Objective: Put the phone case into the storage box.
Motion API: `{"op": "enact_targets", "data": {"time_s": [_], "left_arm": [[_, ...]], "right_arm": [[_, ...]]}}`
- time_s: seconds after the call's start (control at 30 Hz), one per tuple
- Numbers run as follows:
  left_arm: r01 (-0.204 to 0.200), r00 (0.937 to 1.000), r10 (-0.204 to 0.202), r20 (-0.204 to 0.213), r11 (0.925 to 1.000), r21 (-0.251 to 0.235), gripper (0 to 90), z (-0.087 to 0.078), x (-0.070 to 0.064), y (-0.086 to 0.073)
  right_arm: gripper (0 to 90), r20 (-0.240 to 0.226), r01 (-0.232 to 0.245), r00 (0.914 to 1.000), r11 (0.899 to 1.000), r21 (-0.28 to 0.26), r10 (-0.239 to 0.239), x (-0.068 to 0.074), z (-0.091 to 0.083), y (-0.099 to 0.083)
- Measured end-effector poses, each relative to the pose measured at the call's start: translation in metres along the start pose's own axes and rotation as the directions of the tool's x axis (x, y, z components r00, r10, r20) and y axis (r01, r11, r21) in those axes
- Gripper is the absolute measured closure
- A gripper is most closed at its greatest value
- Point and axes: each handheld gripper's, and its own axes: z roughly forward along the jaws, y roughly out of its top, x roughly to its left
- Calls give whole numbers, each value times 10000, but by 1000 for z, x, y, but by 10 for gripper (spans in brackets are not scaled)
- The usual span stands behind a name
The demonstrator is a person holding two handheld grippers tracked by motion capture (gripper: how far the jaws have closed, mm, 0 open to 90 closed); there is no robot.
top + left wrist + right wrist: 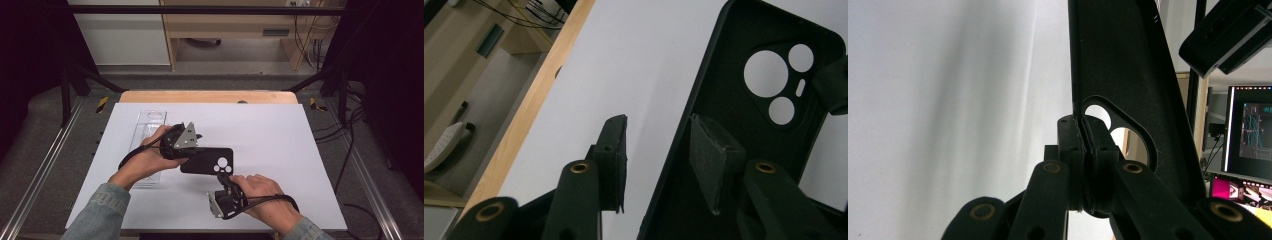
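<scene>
The right gripper (1083, 165) had its jaws clamped on the thin edge of a black phone case (1118, 60), beside the camera cut-outs. The left gripper (659, 160) was open, one jaw inside the case (734, 115) and the other outside its long edge, neither pad pressing. Seen from above, the case (205, 159) lay near the middle of the white table (280, 135) between both hands. A clear plastic package (147, 125) sat just behind the left hand (150, 157).
</scene>
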Motion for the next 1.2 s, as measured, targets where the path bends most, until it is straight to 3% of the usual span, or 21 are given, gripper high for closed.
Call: {"op": "enact_targets", "data": {"time_s": [0.47,0.9,1.2], "left_arm": [[-388,9985,367,413,9979,515,626,5,-2,0],[-657,9942,595,897,9955,676,679,9,-2,6],[-1262,9839,1118,1397,9870,990,725,12,1,14]], "right_arm": [[876,-21,23,10000,10000,57,-23,-1,1,4],[876,-17,61,10000,10000,41,-61,-1,1,5],[876,-50,187,9998,9998,31,-187,-4,0,7]]}}
